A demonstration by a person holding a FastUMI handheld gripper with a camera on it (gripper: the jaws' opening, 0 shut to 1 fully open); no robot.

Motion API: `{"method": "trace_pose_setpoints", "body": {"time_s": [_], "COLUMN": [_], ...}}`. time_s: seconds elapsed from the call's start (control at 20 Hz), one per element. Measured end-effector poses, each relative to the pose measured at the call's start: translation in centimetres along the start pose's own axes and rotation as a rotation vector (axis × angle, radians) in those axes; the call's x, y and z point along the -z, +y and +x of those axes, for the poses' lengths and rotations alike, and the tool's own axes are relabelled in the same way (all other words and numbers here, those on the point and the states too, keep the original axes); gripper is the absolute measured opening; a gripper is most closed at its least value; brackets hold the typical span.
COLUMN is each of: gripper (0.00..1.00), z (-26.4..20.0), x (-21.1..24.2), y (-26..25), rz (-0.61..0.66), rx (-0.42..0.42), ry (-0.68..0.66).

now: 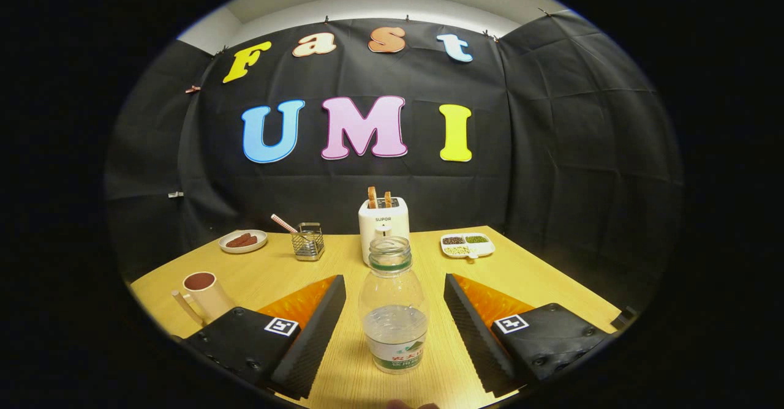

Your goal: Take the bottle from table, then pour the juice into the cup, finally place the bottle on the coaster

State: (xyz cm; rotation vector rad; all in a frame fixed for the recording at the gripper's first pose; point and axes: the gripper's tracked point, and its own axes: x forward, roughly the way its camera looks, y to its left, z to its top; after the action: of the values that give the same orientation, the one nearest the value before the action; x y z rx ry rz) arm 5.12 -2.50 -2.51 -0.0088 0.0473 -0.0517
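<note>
Gripper [395, 311] wide, bottle [393, 308] standing between its 2 fingers, touched by neither.

The uncapped bottle stands upright on the worktop [551, 280], part filled with clear liquid, with bare wood on both its sides up to the fingers. Left of the left finger, near the worktop's edge, sits the cup [205, 292]. Beyond the bottle stands a toaster [383, 225]; a wire holder [307, 242] and a plate [243, 241] lie to its left, a tray [468, 245] to its right, all along the far edge.
</note>
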Motion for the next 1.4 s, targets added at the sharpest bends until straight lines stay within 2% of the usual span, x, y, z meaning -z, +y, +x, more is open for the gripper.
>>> {"method": "trace_pose_setpoints", "body": {"time_s": [0.4,0.75,1.0,1.15,1.4], "gripper": [1.0,0.99,0.82,0.8,0.74], "z": [2.1,2.7,3.2,3.2,3.3], "x": [4.3,6.3,6.5,6.4,6.4], "y": [-0.4,0.1,0.2,0.8,3.2], "rz": [0.036,0.036,0.008,-0.02,-0.163], "rx": [-0.004,-0.008,-0.013,-0.047,-0.116], "ry": [0.068,0.086,0.08,0.065,0.058]}}
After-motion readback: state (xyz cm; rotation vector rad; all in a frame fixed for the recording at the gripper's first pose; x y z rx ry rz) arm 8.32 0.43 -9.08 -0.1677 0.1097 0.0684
